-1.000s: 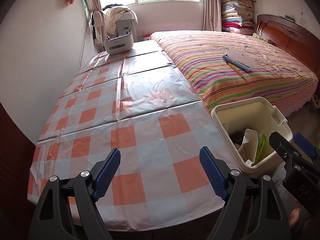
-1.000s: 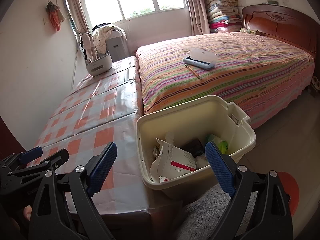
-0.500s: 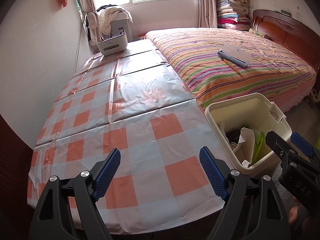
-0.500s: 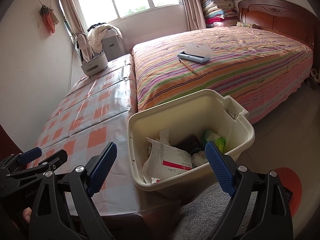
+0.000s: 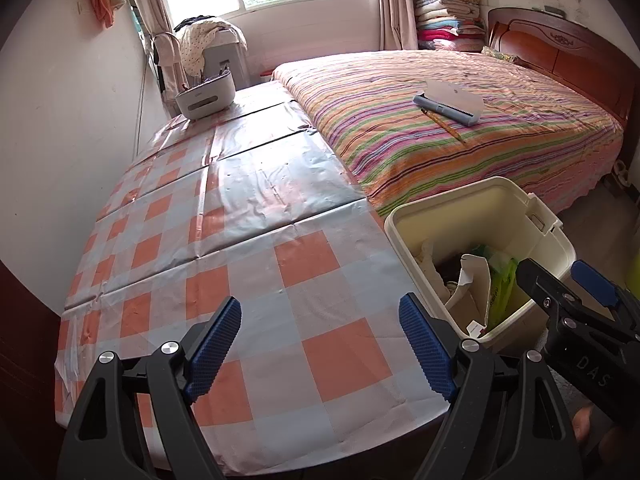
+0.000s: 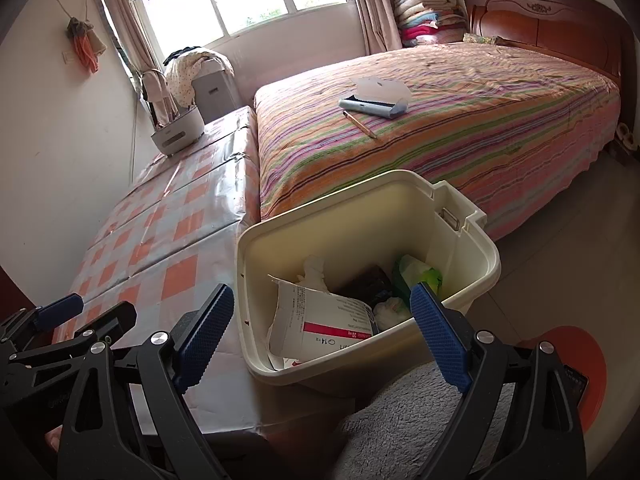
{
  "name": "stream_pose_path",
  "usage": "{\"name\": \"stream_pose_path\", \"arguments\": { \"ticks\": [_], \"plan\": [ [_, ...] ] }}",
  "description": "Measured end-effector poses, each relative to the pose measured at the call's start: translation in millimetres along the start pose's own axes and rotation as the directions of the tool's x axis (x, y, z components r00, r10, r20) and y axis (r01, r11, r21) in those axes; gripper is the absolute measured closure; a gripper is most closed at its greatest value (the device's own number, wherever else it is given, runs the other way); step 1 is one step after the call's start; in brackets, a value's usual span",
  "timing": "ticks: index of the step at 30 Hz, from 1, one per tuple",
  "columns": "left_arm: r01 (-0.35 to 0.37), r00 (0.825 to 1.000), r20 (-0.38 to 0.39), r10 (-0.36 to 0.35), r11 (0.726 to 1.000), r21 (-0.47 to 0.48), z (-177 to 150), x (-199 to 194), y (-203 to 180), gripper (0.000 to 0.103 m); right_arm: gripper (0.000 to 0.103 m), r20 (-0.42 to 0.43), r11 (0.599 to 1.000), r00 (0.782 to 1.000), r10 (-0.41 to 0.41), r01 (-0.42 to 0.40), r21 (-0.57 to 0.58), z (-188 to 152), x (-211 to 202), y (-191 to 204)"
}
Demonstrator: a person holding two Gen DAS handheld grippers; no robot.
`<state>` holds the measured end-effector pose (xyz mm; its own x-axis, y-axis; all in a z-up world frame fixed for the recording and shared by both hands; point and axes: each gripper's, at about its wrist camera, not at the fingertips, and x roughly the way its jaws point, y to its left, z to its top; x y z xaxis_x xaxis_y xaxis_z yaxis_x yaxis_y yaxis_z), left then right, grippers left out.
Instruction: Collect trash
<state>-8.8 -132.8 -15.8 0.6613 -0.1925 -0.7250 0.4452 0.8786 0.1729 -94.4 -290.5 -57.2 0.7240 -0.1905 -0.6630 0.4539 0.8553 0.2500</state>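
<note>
Hovering wide apart and empty, left gripper (image 5: 320, 344), right gripper (image 6: 320, 334); one trash bin (image 6: 486, 254).

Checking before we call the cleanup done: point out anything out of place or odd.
A pencil, a blue-grey case and a sheet of card lie loose on the striped bed, an odd place for them. In the bin, the torn carton pokes up askew. The checked table shows no spill.

Bin (image 6: 486, 256) stands right of table (image 5: 256, 264), before bed (image 5: 460, 136).
</note>
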Motion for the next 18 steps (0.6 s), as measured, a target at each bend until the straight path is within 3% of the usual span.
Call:
{"name": "stream_pose_path", "arguments": {
  "ticks": [11, 18],
  "plan": [
    [0.006, 0.999, 0.034, -0.008, 0.998, 0.062, 4, -5, -18, 0.024, 0.014, -0.001, 1.0, 1.0, -0.007, 0.007, 0.016, 1, 1, -6],
    [0.04, 0.999, 0.017, -0.041, 0.998, 0.057, 5, -5, -20, 0.024, 0.014, -0.002, 1.0, 1.0, -0.013, 0.013, 0.026, 2, 2, -10]
  ]
}}
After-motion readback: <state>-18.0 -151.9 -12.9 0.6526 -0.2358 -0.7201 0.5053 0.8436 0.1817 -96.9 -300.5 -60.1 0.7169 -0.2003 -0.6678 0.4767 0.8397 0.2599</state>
